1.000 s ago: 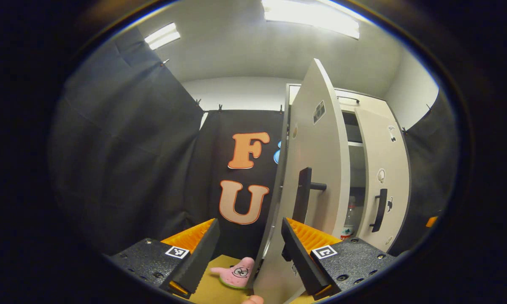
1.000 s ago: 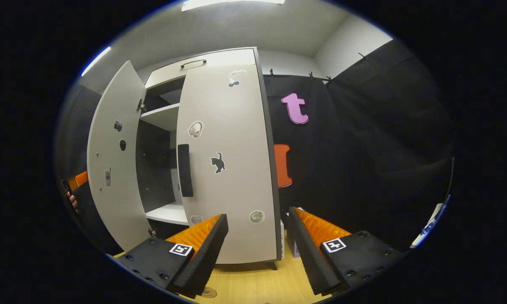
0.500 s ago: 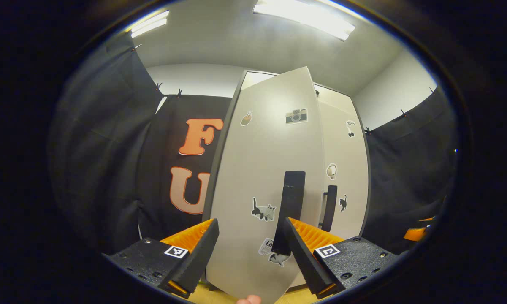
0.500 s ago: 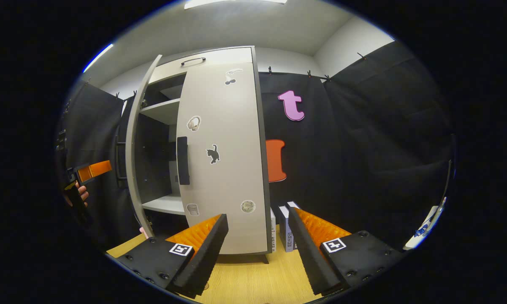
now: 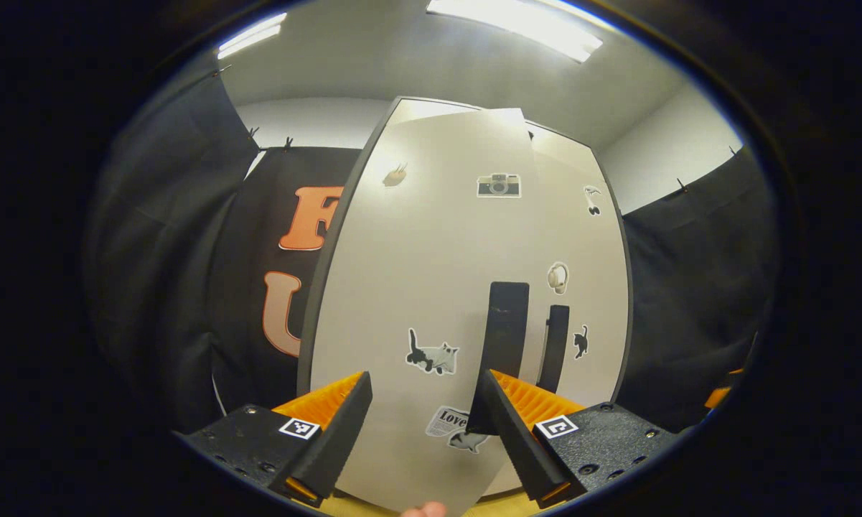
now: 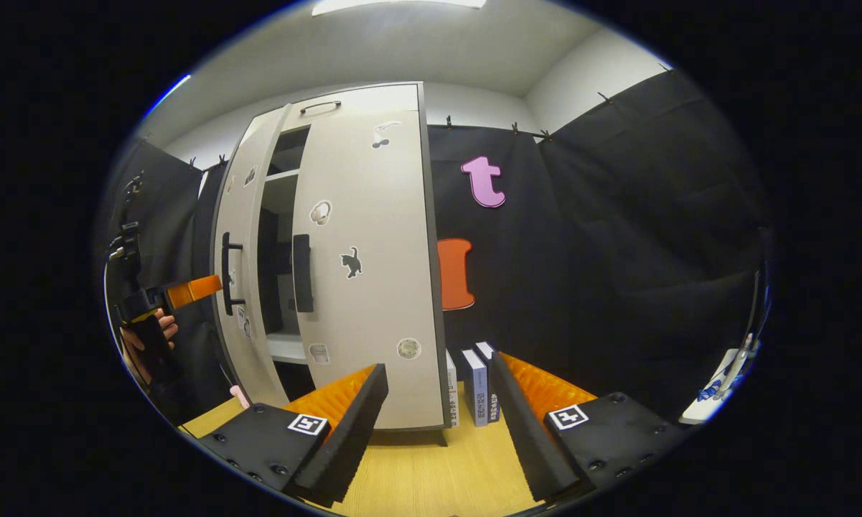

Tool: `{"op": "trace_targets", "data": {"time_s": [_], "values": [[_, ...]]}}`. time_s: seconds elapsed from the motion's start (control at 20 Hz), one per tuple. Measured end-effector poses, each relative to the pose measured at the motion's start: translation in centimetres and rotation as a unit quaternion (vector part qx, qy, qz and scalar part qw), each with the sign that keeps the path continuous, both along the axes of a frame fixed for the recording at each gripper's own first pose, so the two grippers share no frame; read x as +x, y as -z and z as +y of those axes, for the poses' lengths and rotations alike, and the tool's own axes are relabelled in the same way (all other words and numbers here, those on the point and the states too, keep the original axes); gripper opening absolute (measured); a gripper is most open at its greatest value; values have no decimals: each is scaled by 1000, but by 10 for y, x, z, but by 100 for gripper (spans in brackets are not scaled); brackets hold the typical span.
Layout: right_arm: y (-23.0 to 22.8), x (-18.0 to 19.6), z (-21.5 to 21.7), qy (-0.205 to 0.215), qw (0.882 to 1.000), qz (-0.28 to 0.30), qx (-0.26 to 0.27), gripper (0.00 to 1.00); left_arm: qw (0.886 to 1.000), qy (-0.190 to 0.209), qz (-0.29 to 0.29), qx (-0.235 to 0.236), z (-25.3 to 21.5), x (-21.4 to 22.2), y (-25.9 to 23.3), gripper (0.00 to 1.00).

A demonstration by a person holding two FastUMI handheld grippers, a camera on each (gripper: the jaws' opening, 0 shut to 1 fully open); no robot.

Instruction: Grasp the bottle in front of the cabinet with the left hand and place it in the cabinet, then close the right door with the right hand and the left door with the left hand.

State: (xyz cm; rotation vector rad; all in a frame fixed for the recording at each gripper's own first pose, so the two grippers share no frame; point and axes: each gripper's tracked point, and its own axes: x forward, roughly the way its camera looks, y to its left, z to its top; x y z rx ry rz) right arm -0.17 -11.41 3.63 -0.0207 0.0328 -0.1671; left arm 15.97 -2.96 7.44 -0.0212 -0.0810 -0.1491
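The pale cabinet (image 6: 362, 100) stands on the wooden table (image 6: 431, 481). Its right door (image 6: 380, 301) sits flat against the front. Its left door (image 6: 240, 237) is ajar by a narrow gap that shows a shelf. The bottle is hidden behind the doors. My left gripper (image 5: 425, 388) is open, close up against the left door (image 5: 431, 273), with the dark handle (image 5: 502, 345) beside its right finger. In the right gripper view, the left gripper (image 6: 186, 292), held by a hand, reaches the left door's handle (image 6: 226, 273). My right gripper (image 6: 439, 373) is open, back from the right door, holding nothing.
Several upright books (image 6: 474, 384) stand against the cabinet's right side. A pink plush toy (image 6: 238, 393) lies on the table by the left door's foot. Black cloth walls close in behind and on both sides. The right door's handle (image 5: 554, 348) is beside the left one.
The left door has swung from wide open to nearly flush, with my left gripper following it. The right gripper has backed off a little, bringing the books into view.
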Motion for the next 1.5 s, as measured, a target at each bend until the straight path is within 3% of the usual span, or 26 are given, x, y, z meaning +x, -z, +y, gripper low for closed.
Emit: {"op": "trace_targets", "data": {"time_s": [0.05,0.1,0.15,0.6,0.95,1.2,1.3,1.35,1.4,1.5], "values": [[0,-1,-2,3,1000,1,-2,89,1000,1,7,-1,0,4,2,94],[0,-2,-4,4,1000,2,-3,89,1000,4,7,-4,-1,5,2,94],[0,-2,-6,5,1000,1,-3,96,1000,4,9,-6,-5,12,0,94],[-7,-2,-28,26,1000,-6,-7,96,1000,-19,13,16,-24,36,8,94],[-8,-4,-33,31,999,-8,-9,96,1000,-26,17,3,-25,39,13,94],[-5,0,-24,21,1000,-11,-10,95,1000,-18,12,-18,-16,11,5,94],[-2,4,-18,14,1000,-10,-8,95,999,-28,11,-17,-2,-11,2,94],[-2,6,-15,12,1000,-11,-4,100,999,-35,10,-18,6,-21,0,94],[-2,10,-11,8,1000,-13,2,95,999,-45,8,-18,15,-32,-1,94],[-4,20,4,-9,1000,-18,16,95,998,-62,7,-15,33,-51,-3,94]]}}
